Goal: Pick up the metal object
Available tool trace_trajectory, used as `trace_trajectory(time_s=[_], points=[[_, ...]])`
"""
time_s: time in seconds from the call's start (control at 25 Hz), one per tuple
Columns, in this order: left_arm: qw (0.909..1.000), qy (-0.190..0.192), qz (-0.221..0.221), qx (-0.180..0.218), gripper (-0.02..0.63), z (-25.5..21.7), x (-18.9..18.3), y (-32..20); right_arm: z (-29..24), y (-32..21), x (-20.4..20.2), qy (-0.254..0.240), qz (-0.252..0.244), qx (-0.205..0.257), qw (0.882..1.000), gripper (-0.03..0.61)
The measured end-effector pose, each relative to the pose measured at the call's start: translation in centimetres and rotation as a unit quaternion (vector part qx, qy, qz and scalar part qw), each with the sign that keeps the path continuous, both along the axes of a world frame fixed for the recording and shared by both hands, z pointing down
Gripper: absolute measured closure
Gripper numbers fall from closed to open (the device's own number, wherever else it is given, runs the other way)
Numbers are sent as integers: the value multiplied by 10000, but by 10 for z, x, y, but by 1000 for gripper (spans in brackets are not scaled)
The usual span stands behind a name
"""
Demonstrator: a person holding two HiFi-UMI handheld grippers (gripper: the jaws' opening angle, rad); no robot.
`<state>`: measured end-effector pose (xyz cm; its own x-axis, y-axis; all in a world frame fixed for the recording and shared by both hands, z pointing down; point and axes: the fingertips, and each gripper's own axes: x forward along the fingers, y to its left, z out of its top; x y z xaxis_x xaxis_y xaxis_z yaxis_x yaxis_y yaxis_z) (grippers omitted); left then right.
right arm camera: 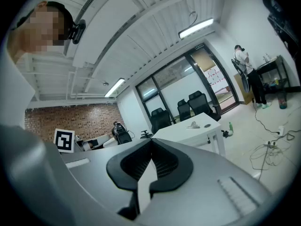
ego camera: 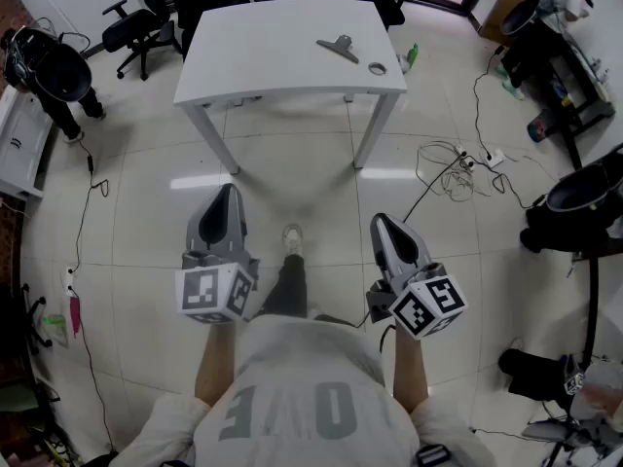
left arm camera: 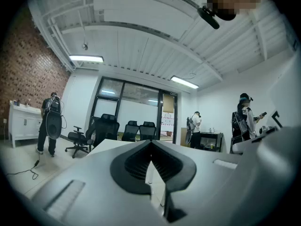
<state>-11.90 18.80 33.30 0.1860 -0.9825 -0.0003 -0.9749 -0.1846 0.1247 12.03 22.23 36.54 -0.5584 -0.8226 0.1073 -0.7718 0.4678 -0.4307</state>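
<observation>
The metal object [ego camera: 338, 47] is lying on the right part of the white table [ego camera: 263, 56], on the far side from us. A small round thing [ego camera: 377, 67] is sitting just beside it, near the table's corner. A green bottle [ego camera: 412, 56] is sitting on the floor [ego camera: 146, 212] close to that corner. We are standing well apart from the table. We are holding the left gripper [ego camera: 228, 195] and the right gripper [ego camera: 381, 222] in front of our body, both pointing toward the table. Both are keeping their jaws pressed together at the tips, gripping nothing.
</observation>
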Motion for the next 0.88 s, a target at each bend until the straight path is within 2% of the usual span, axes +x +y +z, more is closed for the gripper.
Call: trace_trajectory(time_s=[0.16, 0.36, 0.68, 0.88], points=[[10000, 81, 31, 3, 615, 17, 2, -49, 18, -46, -5, 28, -68, -2, 10000, 566], [9992, 339, 177, 63, 615, 19, -9, -163, 20, -154, -26, 15, -24, 41, 10000, 566], [9989, 221, 409, 22, 615, 2, -32, -346, -7, -338, -71, 100, -98, 170, 9998, 566], [9977, 162, 649, -58, 615, 3, -29, -418, -7, -411, -85, 11, -44, 76, 10000, 566]])
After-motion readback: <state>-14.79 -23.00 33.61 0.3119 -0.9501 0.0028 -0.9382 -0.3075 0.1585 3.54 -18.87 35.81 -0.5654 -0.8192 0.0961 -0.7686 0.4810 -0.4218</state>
